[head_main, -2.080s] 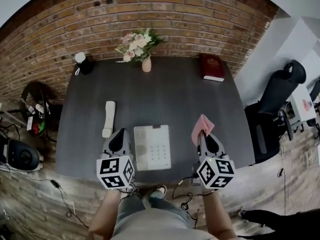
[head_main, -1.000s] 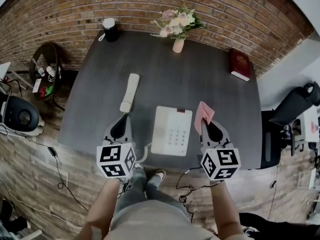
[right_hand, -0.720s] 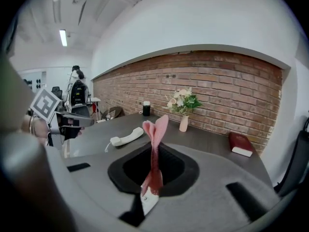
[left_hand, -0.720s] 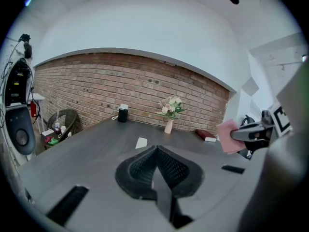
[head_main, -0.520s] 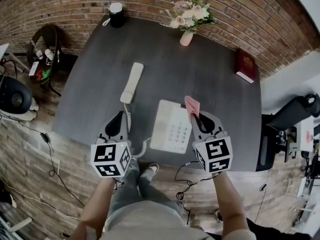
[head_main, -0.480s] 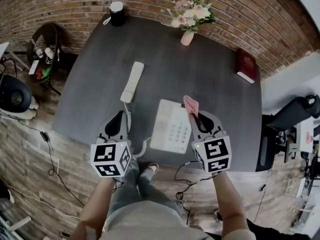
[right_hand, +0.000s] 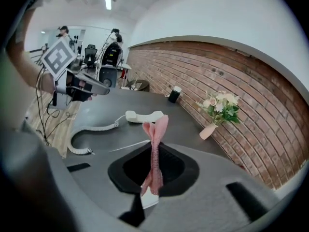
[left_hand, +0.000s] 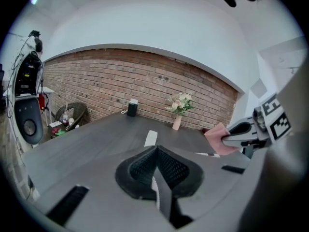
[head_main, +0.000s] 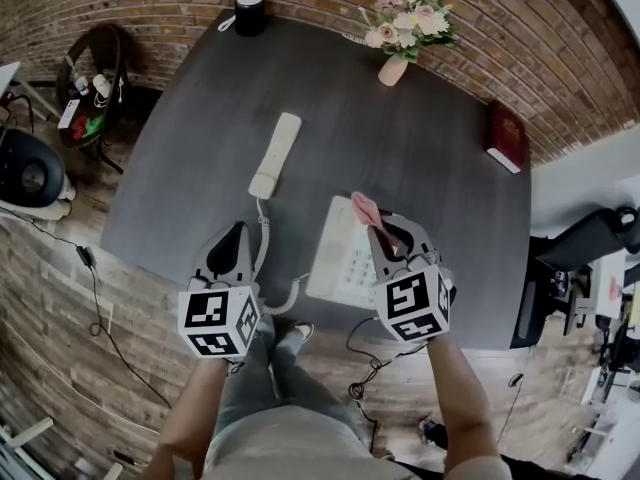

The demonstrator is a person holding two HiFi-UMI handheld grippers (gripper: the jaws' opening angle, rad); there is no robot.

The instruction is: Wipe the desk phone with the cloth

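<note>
The white desk phone base lies near the front edge of the dark desk. Its handset lies off the base to the far left, joined to it by a coiled cord. My right gripper hangs over the right part of the base, shut on a pink cloth that sticks out past the jaws. My left gripper sits left of the base beside the cord, shut with nothing in it. The handset shows ahead in the right gripper view.
A vase of flowers and a black cup stand at the desk's back edge. A red book lies at the right edge. A black office chair stands right of the desk, a bin to its left.
My right gripper has carried the pink cloth leftward from beside the phone base to over its right side. The left gripper has kept its place by the cord.
</note>
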